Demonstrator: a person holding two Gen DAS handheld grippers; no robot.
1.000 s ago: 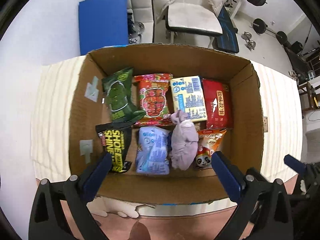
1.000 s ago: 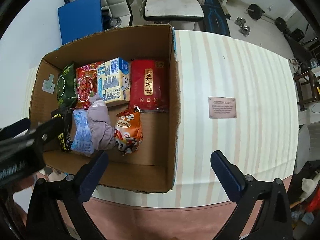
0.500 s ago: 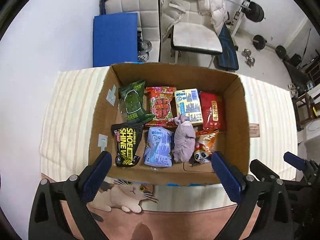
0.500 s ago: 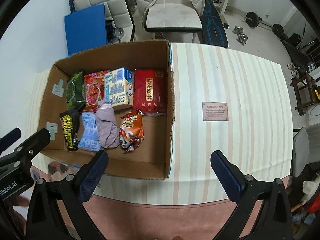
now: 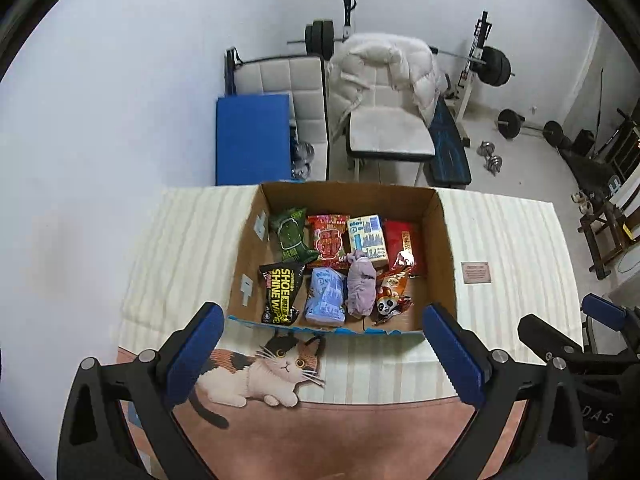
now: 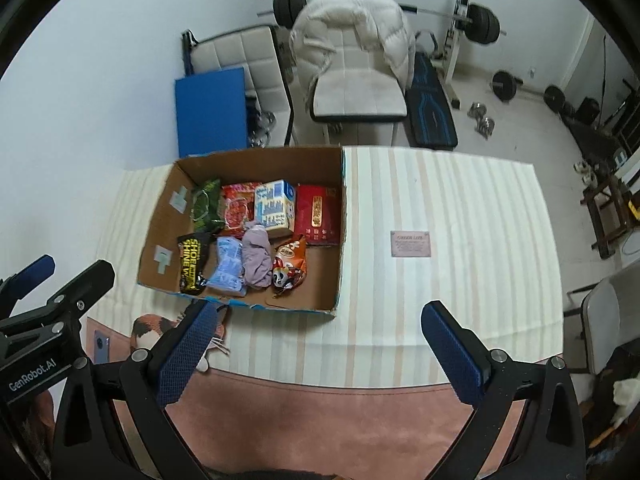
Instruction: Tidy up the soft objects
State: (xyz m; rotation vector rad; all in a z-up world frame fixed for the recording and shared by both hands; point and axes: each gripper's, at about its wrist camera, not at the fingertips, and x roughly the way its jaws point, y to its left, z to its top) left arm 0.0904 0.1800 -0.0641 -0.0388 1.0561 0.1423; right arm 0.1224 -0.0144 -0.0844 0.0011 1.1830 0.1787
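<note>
Both grippers, left (image 5: 318,354) and right (image 6: 316,350), are now withdrawn from the box (image 5: 444,256), fingers released and empty; packing appears complete.

Left gripper (image 5: 322,354) built of black angular frames, two fingers (image 5: 192,354) faced with blue textured pads, silver screws set at the joints, right gripper (image 6: 320,354) made alike, white "GenRobot.AI" lettering printed on the left gripper's black body.
</note>
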